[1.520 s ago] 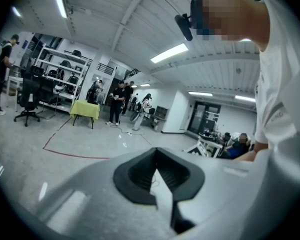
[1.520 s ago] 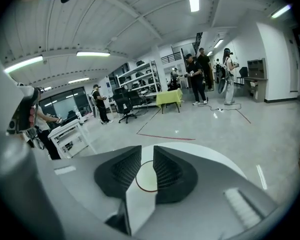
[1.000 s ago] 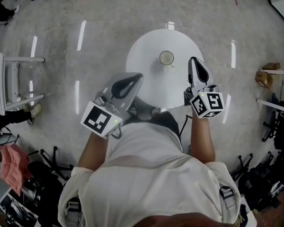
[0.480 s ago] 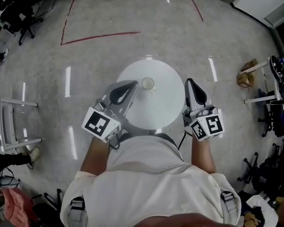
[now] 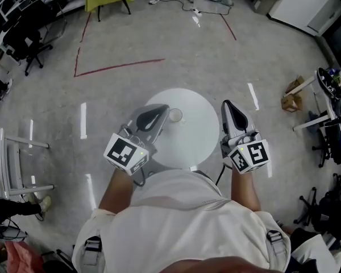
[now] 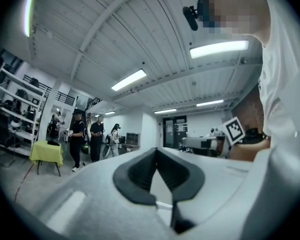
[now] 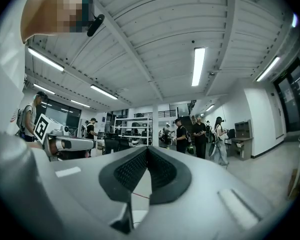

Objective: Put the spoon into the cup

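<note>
Left claw (image 5: pixel 163 109) pressed together, empty, tip just beside the cup (image 5: pixel 175 115) on the round white desk (image 5: pixel 196 135); right claw (image 5: pixel 227 106) likewise closed on nothing, by the desk's right edge; spoon not made out

cup (image 5: pixel 175 115) alone on round table (image 5: pixel 200 131), bare top around it

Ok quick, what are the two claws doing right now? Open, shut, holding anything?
Left claw: shut, nothing held in it.
Right claw: shut, nothing held in it.
</note>
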